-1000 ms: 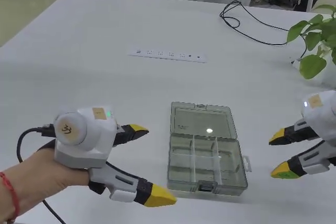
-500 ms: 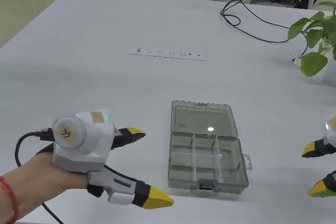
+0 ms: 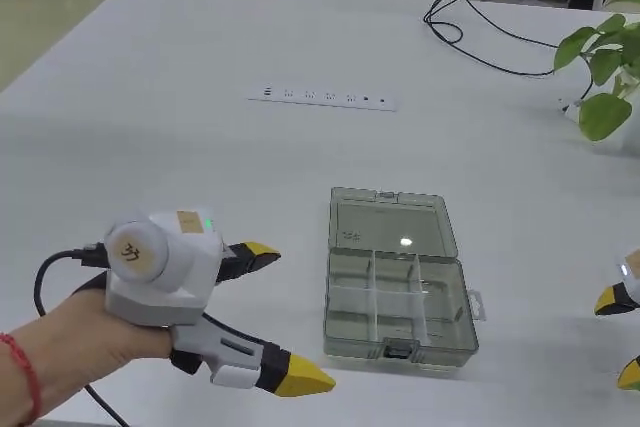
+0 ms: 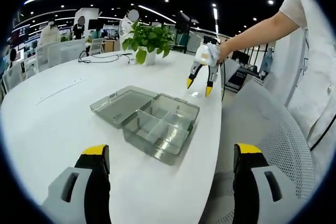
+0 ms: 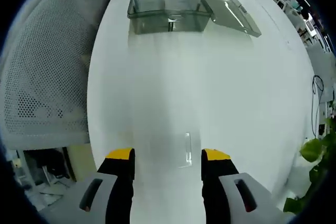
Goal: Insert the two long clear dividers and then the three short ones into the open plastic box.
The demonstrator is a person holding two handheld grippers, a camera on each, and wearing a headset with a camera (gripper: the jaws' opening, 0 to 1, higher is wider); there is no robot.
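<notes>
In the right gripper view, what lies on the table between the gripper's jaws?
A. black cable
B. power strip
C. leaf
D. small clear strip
D: a small clear strip lies flat on the table between the open jaws of the right gripper, short of the box.

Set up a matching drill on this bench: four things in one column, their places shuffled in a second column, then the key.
Things
1. smoky clear plastic box
2. long white power strip
3. thin black cable
4. green leafy plant

Places
a. at the right edge of the table
b. looped at the far side
c. near the front edge, lid open
d. mid-table, beyond the box

Pairs: 1-c, 2-d, 3-b, 4-a
</notes>
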